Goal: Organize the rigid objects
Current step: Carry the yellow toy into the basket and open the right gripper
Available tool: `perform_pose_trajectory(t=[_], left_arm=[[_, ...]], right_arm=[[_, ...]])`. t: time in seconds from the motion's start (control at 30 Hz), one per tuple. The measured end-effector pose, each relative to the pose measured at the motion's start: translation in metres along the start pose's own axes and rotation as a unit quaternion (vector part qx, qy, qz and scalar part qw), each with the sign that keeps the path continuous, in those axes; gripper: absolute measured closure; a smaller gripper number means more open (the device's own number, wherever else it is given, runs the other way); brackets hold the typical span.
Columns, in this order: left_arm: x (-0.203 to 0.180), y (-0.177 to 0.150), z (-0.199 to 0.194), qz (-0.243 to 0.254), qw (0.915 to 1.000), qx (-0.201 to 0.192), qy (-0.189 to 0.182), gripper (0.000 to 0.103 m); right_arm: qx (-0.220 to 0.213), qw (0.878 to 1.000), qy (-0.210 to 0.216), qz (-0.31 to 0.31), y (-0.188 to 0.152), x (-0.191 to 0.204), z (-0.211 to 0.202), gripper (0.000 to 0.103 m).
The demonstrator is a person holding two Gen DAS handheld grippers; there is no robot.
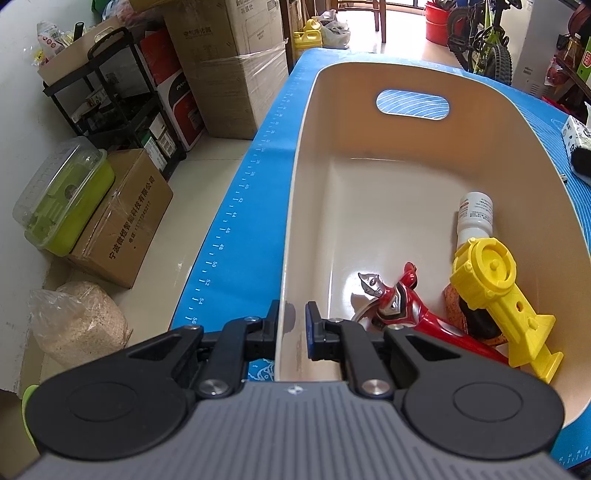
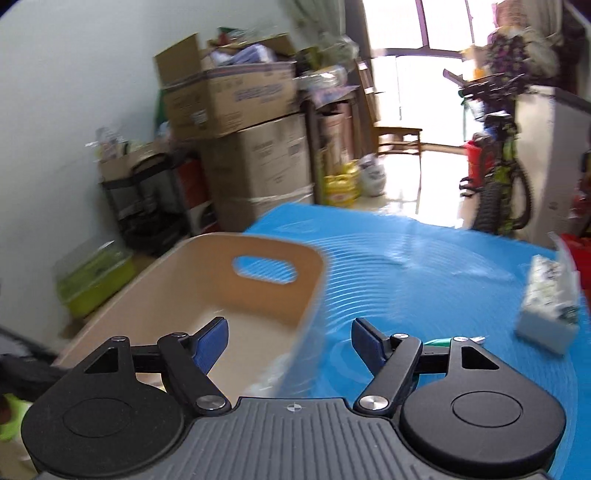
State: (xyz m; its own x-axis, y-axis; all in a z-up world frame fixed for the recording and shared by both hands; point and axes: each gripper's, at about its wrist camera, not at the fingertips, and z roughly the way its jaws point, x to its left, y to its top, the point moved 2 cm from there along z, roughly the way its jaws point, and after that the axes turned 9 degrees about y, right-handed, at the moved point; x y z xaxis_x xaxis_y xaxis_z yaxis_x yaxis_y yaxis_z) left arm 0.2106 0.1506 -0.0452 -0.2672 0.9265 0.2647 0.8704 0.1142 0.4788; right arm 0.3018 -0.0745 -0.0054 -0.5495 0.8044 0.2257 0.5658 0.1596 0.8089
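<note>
Firmly, the left hand-held gripper (image 1: 291, 325) pinches the beige plastic bin (image 1: 369, 177) at its rim; the right hand-held gripper (image 2: 290, 341), blurred, seemingly gapes empty.

A white wall (image 1: 22, 122) fills the upper left of the left wrist view, above a pale tiled floor (image 1: 173, 229). Along the wall stand stacked cardboard boxes (image 1: 229, 66), a black shelf rack (image 1: 118, 96), a green plastic container with a clear lid (image 1: 62, 195) on another carton, and a clear bag of pale grains (image 1: 81, 325). At the top right leans a bicycle (image 1: 484, 40) beside red buckets (image 1: 437, 22). In the blurred right wrist view, bright daylight pours through a tall window (image 2: 424, 74) behind a wooden chair (image 2: 399, 136).
</note>
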Motion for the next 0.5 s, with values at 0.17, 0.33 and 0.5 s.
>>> perform_pose_trajectory(t=[0.17, 0.33, 0.5], left_arm=[[0.0, 0.001, 0.001, 0.005, 1.0, 0.002, -0.003, 0.089], [0.0, 0.001, 0.001, 0.004, 1.0, 0.003, -0.005, 0.089], [-0.001, 0.001, 0.002, 0.005, 1.0, 0.002, -0.005, 0.089]], right_arm=[[0.016, 0.997, -0.07, -0.032, -0.005, -0.046, 0.023, 0.023], [0.063, 0.993, -0.102, -0.022, -0.023, -0.088, 0.06, 0.023], [0.094, 0.987, -0.131, -0.002, -0.045, -0.117, 0.088, 0.023]])
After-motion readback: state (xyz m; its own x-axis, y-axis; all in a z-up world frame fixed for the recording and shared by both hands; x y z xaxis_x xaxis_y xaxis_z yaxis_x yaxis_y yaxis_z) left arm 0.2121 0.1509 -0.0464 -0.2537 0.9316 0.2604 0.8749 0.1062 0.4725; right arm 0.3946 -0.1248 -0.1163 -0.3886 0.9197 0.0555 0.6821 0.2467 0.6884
